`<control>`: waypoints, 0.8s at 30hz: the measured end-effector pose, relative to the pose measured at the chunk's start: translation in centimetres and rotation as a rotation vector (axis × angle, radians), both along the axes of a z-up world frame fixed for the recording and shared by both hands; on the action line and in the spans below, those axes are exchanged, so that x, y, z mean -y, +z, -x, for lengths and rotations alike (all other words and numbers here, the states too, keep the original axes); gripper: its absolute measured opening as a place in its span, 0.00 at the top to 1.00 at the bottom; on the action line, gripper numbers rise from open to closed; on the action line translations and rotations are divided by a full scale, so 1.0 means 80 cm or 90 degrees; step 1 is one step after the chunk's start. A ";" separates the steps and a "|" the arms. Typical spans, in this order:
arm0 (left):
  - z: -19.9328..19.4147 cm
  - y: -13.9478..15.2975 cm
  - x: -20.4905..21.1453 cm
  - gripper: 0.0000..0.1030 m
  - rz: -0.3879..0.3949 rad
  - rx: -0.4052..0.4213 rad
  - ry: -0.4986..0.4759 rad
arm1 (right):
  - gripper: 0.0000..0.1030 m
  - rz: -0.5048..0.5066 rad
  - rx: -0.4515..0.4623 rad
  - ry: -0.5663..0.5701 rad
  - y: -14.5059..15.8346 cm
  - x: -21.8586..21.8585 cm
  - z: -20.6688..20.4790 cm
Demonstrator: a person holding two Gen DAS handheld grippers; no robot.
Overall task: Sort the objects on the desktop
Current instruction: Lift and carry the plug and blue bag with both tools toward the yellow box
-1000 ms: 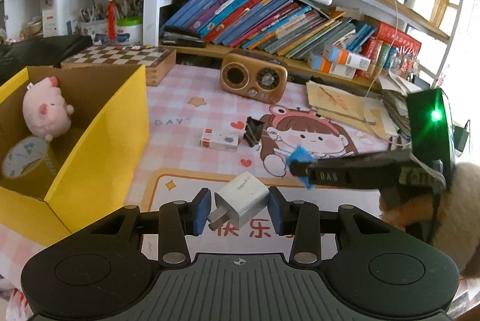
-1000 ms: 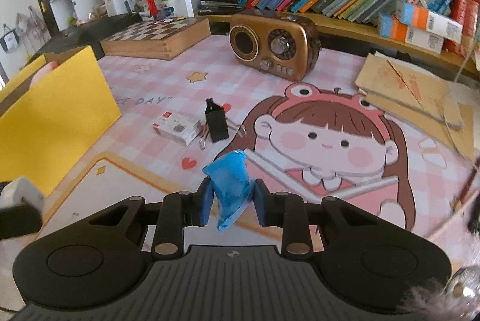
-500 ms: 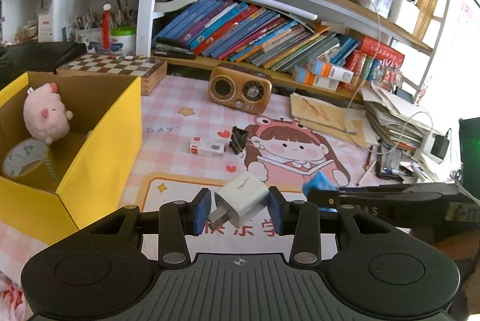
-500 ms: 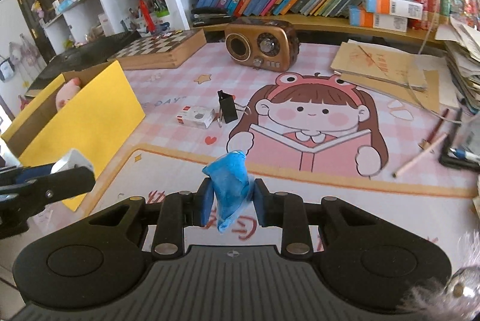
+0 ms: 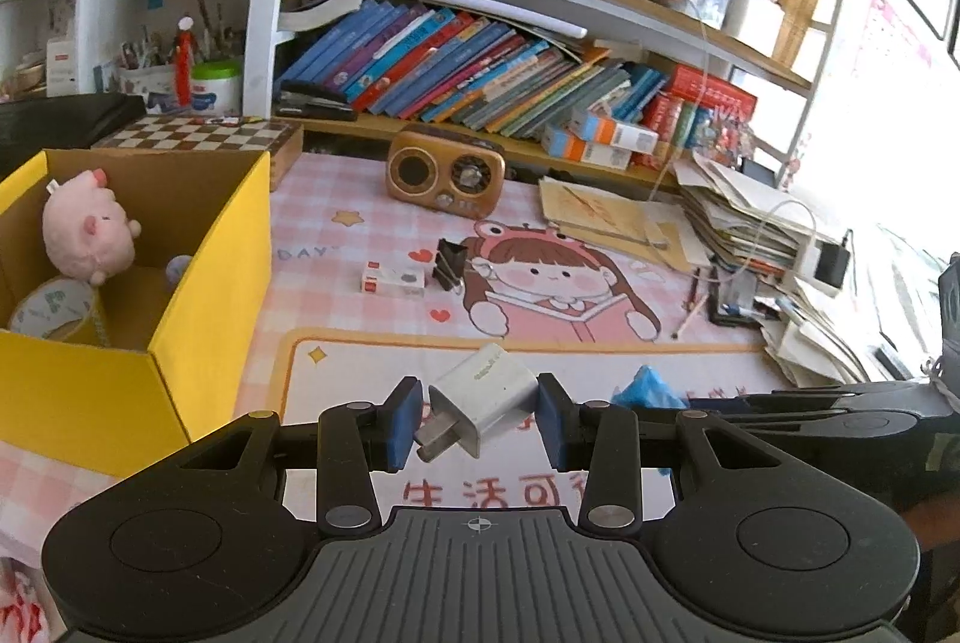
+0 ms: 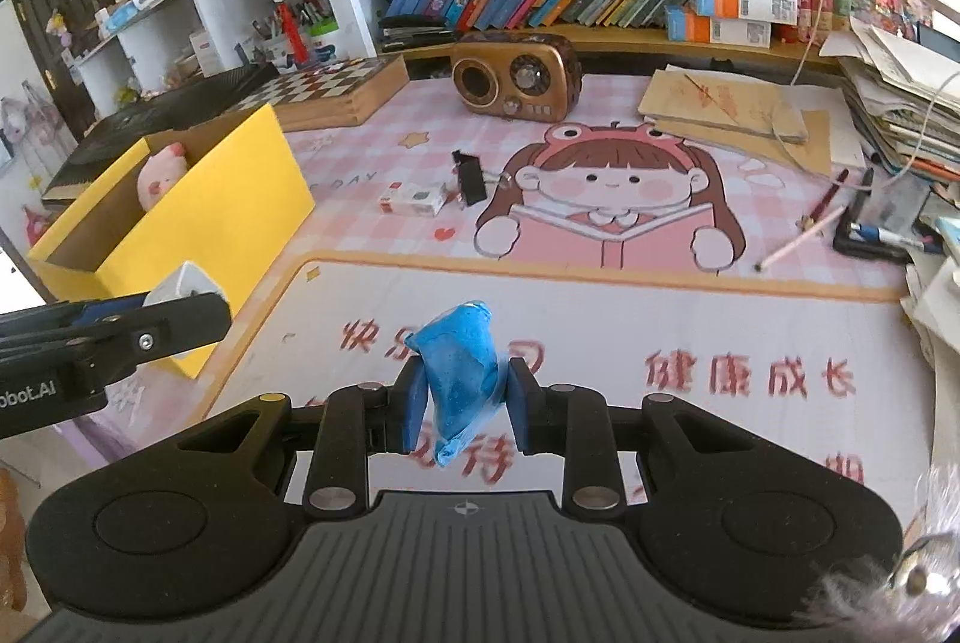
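A: So how far along is the desk sort?

B: Partway, I'd say. The yellow box [image 5: 204, 295] already holds a pink plush pig [image 5: 90, 232] and a tape roll [image 5: 51, 307]. The left gripper [image 5: 480, 418] pinches a white charger [image 5: 483, 397], the right gripper [image 6: 461, 406] pinches a blue crumpled wrapper [image 6: 459, 373], both above the mat.

A: What's left?

B: A small white box [image 5: 393, 280] and a black binder clip [image 5: 450, 263] on the mat.

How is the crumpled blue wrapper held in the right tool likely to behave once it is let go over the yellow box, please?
The crumpled blue wrapper looks thin and creased, so it is probably floppy and very light. Pinched in the right tool, its tail hangs loose below, so it may drift or cling rather than drop cleanly into the yellow cardboard box.
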State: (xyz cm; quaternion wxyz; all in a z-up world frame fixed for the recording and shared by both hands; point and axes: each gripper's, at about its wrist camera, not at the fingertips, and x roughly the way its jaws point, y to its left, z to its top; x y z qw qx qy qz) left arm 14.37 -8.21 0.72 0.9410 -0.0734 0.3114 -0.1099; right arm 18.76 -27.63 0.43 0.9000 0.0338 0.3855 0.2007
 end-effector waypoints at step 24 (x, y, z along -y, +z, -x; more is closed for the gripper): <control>0.102 -0.009 -0.088 0.62 0.010 -0.020 -0.062 | 0.75 0.015 -0.016 -0.039 -0.001 -0.091 0.134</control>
